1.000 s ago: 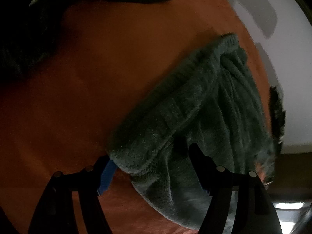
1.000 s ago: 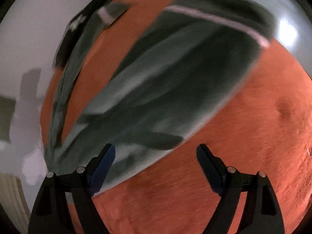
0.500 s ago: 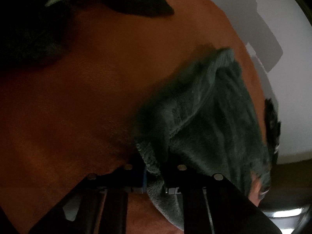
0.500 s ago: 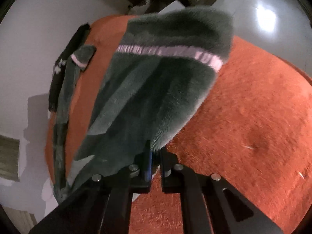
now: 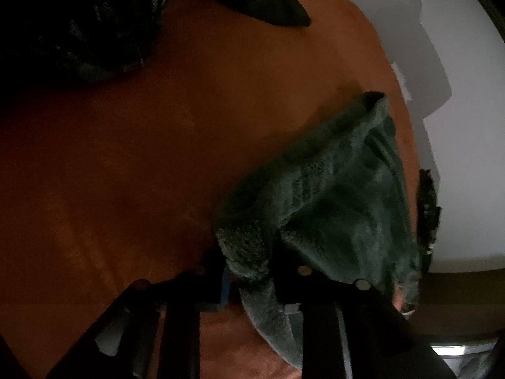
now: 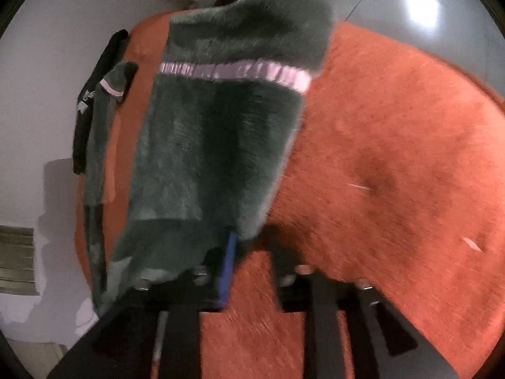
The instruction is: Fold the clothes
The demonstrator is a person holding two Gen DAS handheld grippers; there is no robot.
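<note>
1. The left gripper [image 5: 249,271] is closed on a bunched fold of the dark green fleece garment [image 5: 331,202], pinched between its fingers low over the orange surface [image 5: 157,164].
2. The right gripper [image 6: 252,252] has its fingers a little apart; the fleece garment [image 6: 221,145] drapes over the blue-padded finger [image 6: 228,265], but the blur hides whether it is pinched.
3. The garment hangs toward the orange surface's [image 6: 394,158] left edge, its pink band [image 6: 233,72] across the upper part.
4. A sleeve [image 6: 101,132] with a pink cuff stripe lies along that left edge, beside a black item [image 6: 91,94].
5. Only the left view shows a dark plaid cloth [image 5: 94,31] at the surface's far side; only the right view shows the shiny floor [image 6: 410,6].
</note>
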